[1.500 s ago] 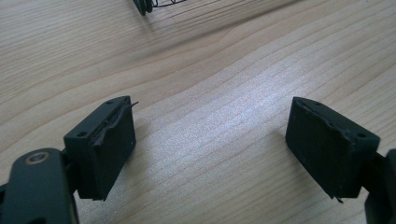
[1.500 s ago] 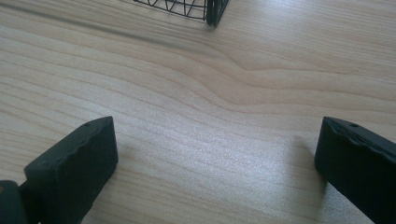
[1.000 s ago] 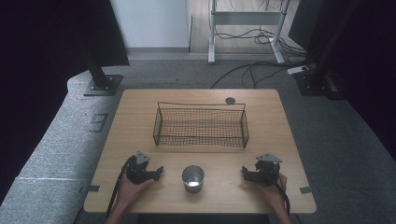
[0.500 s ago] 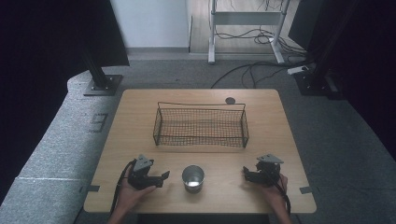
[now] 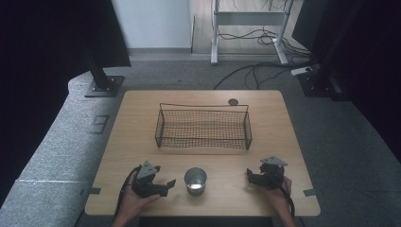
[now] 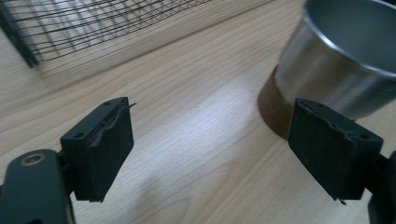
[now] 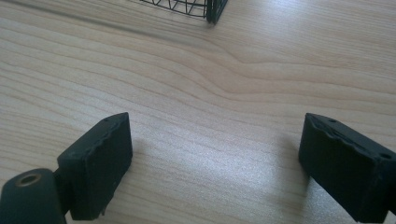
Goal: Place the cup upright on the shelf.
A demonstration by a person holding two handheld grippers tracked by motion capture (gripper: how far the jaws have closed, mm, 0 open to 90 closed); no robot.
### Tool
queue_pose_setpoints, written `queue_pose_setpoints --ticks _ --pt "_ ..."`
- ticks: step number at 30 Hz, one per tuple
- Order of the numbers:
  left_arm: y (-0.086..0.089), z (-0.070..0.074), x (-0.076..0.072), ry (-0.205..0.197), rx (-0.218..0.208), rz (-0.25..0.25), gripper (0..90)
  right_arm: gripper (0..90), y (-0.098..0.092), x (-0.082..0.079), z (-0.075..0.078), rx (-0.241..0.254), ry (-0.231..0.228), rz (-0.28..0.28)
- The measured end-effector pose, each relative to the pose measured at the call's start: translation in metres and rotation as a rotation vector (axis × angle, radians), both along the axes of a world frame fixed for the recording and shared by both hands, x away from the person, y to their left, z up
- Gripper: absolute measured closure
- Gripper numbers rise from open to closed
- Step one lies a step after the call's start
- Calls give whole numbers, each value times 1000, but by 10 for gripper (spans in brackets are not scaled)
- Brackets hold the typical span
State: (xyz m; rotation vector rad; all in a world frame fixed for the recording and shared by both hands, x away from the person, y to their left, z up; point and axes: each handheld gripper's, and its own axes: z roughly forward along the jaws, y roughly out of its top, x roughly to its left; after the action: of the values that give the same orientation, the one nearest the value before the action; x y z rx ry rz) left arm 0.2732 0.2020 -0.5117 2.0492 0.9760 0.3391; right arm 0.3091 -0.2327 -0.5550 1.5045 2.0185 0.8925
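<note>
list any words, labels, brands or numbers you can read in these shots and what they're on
None: no readable text, label, brand or number in these pictures.
The metal cup has a plain shiny wall, also plain in the left gripper view.
The wire basket carries no tag.
The left gripper and the right gripper show bare black jaws with no markings.
The small dark disc at the table's far edge is too small to tell.

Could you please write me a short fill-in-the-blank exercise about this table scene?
1. The metal cup stands between the left gripper and the ____ gripper.
2. The wire basket holds ____.
3. In the left gripper view, the cup lies beyond the ____ one of the two fingers.
4. Both grippers are ____.

Missing words: right; nothing; right-hand; open
</note>
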Motion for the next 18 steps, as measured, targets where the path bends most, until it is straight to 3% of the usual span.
queue_pose_setpoints --ticks 9,18 --pt "-14 4 -10 15 -43 -79 133 96 0 0 0 0 0 1" --pt "-29 1 -15 23 -31 -127 131 96 0 0 0 0 0 1"
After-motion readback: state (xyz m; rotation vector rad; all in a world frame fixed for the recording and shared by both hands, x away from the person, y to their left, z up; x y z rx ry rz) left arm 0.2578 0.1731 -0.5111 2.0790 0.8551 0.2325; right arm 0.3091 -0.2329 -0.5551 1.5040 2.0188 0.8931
